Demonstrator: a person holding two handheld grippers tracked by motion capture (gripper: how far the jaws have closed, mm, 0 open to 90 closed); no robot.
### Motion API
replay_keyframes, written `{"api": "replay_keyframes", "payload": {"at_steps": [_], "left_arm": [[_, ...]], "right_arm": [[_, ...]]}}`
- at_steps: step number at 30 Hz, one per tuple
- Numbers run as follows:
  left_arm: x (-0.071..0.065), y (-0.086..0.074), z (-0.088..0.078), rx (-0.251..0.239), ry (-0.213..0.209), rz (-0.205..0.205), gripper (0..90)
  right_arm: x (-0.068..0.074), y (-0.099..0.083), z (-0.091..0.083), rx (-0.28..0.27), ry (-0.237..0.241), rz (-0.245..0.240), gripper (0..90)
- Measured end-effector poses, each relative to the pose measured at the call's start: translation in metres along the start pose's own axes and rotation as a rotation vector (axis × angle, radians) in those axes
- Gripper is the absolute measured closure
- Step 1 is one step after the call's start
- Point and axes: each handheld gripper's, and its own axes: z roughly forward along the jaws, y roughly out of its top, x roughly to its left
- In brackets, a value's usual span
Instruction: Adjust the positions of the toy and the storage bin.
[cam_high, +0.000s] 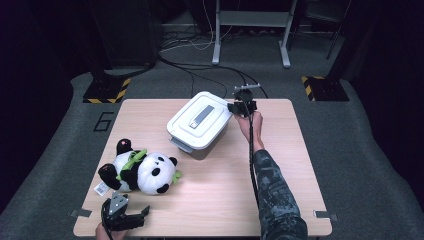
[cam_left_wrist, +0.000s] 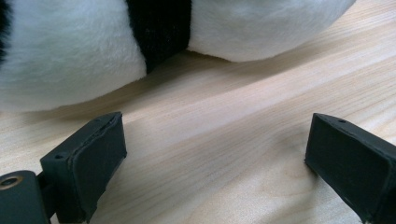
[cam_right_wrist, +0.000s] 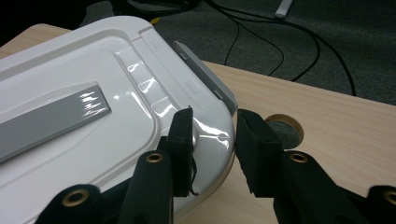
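A white lidded plastic box stands at the table's far middle. My right gripper is at its far right corner. In the right gripper view the jaws straddle the rounded corner of the lid: one pad lies on the lid's top, the other against its outer edge, and both look to touch it. A plush panda lies at the near left. My left gripper rests open on the wood just in front of the panda, with nothing between its pads.
The wooden table has bare wood across its right half and near middle. A grey latch sticks out from the lid's edge. A round cable hole sits in the tabletop just beyond the corner. Cables cross the floor behind.
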Motion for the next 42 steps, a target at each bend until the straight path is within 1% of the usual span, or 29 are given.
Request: {"api": "replay_keyframes", "payload": {"at_steps": [2,3,4,5,7,8,9,11,14,16,17,18,19,20,21,22,25,26,30,36,38,39,40,41,42], "left_arm": [[0.0,0.0,-0.001,0.006,-0.006,0.001,4.9],[0.0,0.0,0.0,0.003,-0.004,0.001,4.9],[0.0,0.0,0.0,0.003,-0.004,0.001,4.9],[0.0,0.0,0.0,0.003,-0.004,0.001,4.9],[0.0,0.0,0.0,0.001,-0.003,0.0,4.9],[0.0,0.0,0.0,-0.002,0.002,0.004,4.9],[0.0,0.0,0.0,-0.002,0.003,0.003,4.9],[0.0,0.0,0.0,-0.006,0.004,0.002,4.9],[0.0,0.0,0.0,0.005,-0.001,-0.003,4.9],[0.0,0.0,0.0,0.005,-0.001,-0.002,4.9],[0.0,0.0,0.0,0.005,-0.001,-0.002,4.9],[0.0,0.0,0.0,0.005,-0.001,-0.002,4.9],[0.0,0.0,0.0,0.002,0.0,-0.001,4.9],[0.0,0.0,0.0,0.002,0.0,-0.001,4.9],[0.0,0.0,0.0,-0.001,0.0,-0.003,5.0],[0.0,0.0,0.0,-0.001,0.0,-0.003,5.0],[0.0,0.0,0.0,-0.001,0.001,-0.003,5.0],[0.0,0.0,0.0,-0.001,0.0,-0.003,5.0],[0.0,0.0,0.0,-0.001,0.0,-0.004,5.1],[0.0,0.001,0.0,0.001,0.001,-0.003,5.1],[0.0,0.001,0.0,0.001,0.001,-0.003,5.1],[0.0,0.001,0.0,0.001,0.001,-0.003,5.2],[0.0,0.001,0.0,0.001,0.001,-0.003,5.2],[0.0,0.001,0.0,0.001,0.001,-0.003,5.2],[0.0,0.001,0.0,0.001,0.001,-0.003,5.2]], "right_arm": [[-0.002,-0.001,-0.003,0.004,-0.001,0.003,68.5],[-0.002,-0.003,-0.006,0.001,0.003,0.019,69.1],[-0.002,-0.003,-0.007,-0.003,0.0,0.013,69.2],[-0.002,-0.004,-0.009,0.005,0.0,0.012,69.3],[-0.001,-0.004,-0.011,0.003,-0.007,0.017,69.3],[-0.002,-0.005,-0.012,0.003,-0.013,0.006,69.3],[-0.001,-0.006,-0.014,0.009,-0.015,0.022,69.3],[0.0,-0.008,-0.018,0.015,-0.024,0.026,69.1],[0.0,-0.012,-0.024,0.022,-0.032,0.02,68.7],[0.001,-0.014,-0.028,0.025,-0.035,0.022,68.6],[0.001,-0.017,-0.033,0.03,-0.04,0.021,68.4],[0.001,-0.017,-0.033,0.03,-0.04,0.021,68.4],[0.001,-0.021,-0.037,0.031,-0.042,0.022,68.2],[0.001,-0.021,-0.037,0.031,-0.042,0.022,68.2],[0.001,-0.024,-0.042,0.038,-0.044,0.028,68.0],[0.001,-0.024,-0.042,0.038,-0.044,0.028,68.0],[0.001,-0.031,-0.051,0.037,-0.048,0.015,67.4],[0.001,-0.031,-0.051,0.037,-0.048,0.015,67.4],[0.0,-0.038,-0.06,0.038,-0.04,0.013,66.6],[0.001,-0.043,-0.068,0.046,-0.034,0.009,66.2],[0.001,-0.043,-0.069,0.042,-0.029,0.002,66.5],[0.0,-0.044,-0.071,0.027,-0.018,0.005,69.0],[0.0,-0.044,-0.071,0.027,-0.018,0.005,69.0],[-0.002,-0.043,-0.071,0.023,-0.008,0.001,68.9],[-0.004,-0.043,-0.071,0.018,-0.005,0.006,66.8]]}}
